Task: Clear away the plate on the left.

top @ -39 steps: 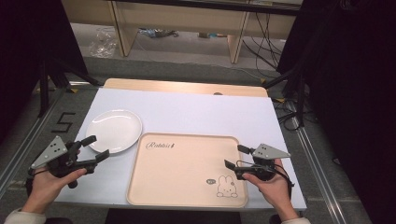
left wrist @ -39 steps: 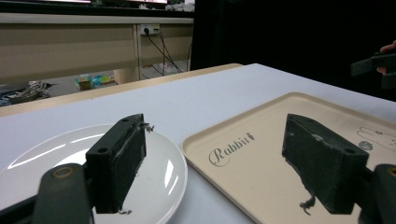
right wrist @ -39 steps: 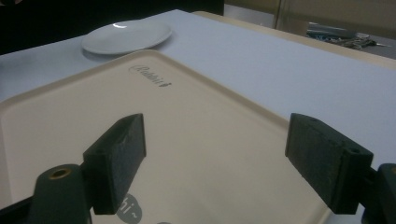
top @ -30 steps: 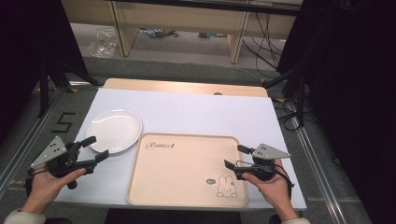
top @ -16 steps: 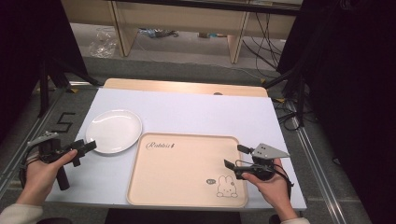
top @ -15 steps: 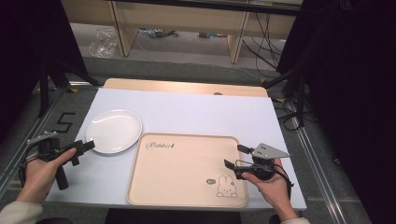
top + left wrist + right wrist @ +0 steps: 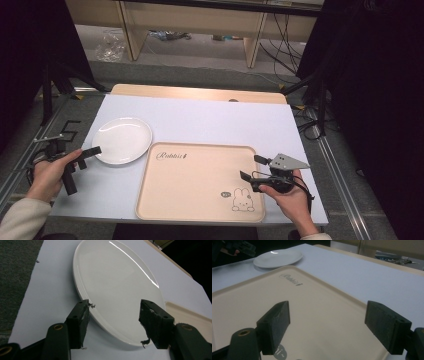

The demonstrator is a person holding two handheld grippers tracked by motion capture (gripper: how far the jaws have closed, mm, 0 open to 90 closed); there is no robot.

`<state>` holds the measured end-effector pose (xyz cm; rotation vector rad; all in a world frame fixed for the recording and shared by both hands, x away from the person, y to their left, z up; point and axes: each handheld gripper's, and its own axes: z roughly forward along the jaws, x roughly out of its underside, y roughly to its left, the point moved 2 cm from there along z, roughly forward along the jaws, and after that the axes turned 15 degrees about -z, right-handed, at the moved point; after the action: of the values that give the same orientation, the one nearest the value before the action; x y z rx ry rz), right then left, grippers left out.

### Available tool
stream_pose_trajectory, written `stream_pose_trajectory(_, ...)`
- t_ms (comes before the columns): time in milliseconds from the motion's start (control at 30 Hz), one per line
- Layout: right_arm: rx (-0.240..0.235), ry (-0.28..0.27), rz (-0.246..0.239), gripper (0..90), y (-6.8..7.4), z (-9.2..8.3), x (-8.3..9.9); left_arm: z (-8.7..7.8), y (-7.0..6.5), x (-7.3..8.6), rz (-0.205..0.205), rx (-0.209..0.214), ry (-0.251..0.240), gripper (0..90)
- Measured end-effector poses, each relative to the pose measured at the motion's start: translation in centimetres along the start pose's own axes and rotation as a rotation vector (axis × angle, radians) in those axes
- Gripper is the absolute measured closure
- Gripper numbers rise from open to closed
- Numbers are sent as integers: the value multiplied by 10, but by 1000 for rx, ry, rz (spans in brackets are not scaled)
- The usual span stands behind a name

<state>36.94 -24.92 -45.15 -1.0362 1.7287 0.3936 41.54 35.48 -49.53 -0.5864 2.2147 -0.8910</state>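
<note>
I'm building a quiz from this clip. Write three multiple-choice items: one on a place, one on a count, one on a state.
1. Where is the white plate?
A on the tray
B on the table left of the tray
C on the floor
2. How many plates are there?
A one
B two
C three
3. The left tongs are
A clamped on the tray
B open at the plate's rim
C shut, empty

Key: B, the plate lies beside the tray; A, a single plate shows; B, the pads stand apart either side of the near rim.

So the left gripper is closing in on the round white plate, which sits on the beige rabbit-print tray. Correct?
Not quite. The round white plate lies on the white tabletop, left of the beige rabbit-print tray, as the high view shows. The left gripper, jaws just closing, straddles its rim.
</note>
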Motion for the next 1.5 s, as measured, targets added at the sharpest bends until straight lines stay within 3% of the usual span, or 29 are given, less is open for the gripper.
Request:
stream_pose_trajectory(133,-9,2,16,212,1,0,0,5,5,-2,-36,-21,19,418)
stream_pose_trajectory(167,-7,1,13,212,1,1,0,5,6,-3,-42,-42,42,421)
stream_pose_trajectory(200,-14,-16,18,212,1,2,0,6,7,-4,-54,-37,44,427)
stream_pose_trajectory(267,8,23,-8,212,-1,-1,0,8,10,-4,-69,-21,40,437)
stream_pose_trajectory(333,9,24,-11,212,-1,-1,0,11,11,-5,-81,-21,34,447)
stream_pose_trajectory(400,-7,16,12,212,1,0,0,13,13,-5,-85,-25,43,447)
stream_pose_trajectory(433,9,25,-11,212,-1,-1,0,14,14,-5,-89,-24,48,448)
stream_pose_trajectory(567,10,25,-10,212,-1,-1,0,15,15,-7,-141,-4,53,454)
stream_pose_trajectory(667,9,25,-10,212,-1,-1,0,18,18,-8,-157,28,50,468)
stream_pose_trajectory(700,8,26,-11,212,-1,-1,0,18,19,-10,-163,17,66,472)
stream_pose_trajectory(767,-8,17,10,212,1,0,0,20,19,-11,-209,41,70,483)
stream_pose_trajectory(833,8,27,-13,212,-1,-1,0,22,20,-12,-213,63,67,493)
stream_pose_trajectory(900,-11,18,10,212,1,0,0,23,18,-13,-213,33,82,494)
stream_pose_trajectory(1133,-2,11,-4,212,0,1,0,27,23,-17,-280,69,77,544)
stream_pose_trajectory(1233,-3,13,-5,212,0,1,0,28,25,-17,-287,70,78,582)
stream_pose_trajectory(1400,-5,15,-5,212,0,1,1,27,30,-17,-253,33,82,760)
stream_pose_trajectory(1500,-4,18,-7,212,0,1,1,28,32,-17,-260,61,72,791)
